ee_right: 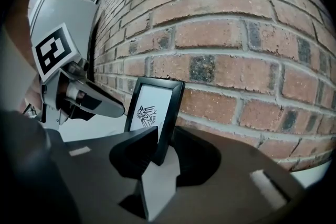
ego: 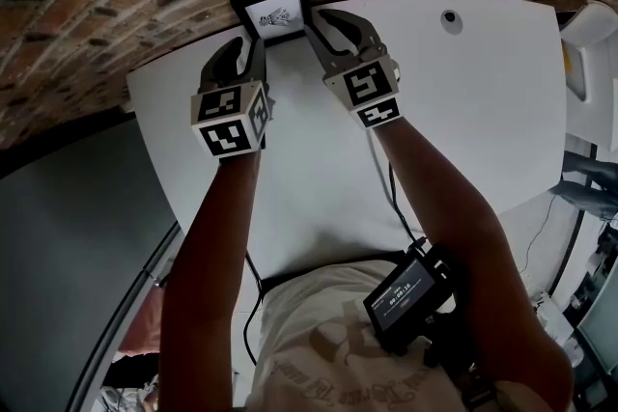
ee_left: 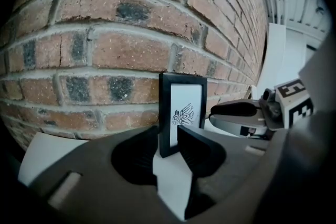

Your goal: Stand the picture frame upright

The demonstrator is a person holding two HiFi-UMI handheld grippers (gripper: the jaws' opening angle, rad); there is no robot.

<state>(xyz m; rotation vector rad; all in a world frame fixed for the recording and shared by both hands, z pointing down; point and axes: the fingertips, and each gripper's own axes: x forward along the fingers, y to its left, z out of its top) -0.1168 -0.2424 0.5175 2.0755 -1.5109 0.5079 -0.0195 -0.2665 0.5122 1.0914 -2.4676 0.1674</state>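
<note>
A small black picture frame with a bird drawing stands upright at the far edge of the white table, its back to the brick wall. My left gripper is at its left lower corner, my right gripper at its right side. In the left gripper view the frame has its lower left edge between the jaws of the left gripper, with a little slack. In the right gripper view the frame has its right edge between the spread jaws of the right gripper.
The brick wall runs right behind the frame. A round grommet sits in the table at the far right. A small screen device hangs at the person's waist, with cables running over the near table edge.
</note>
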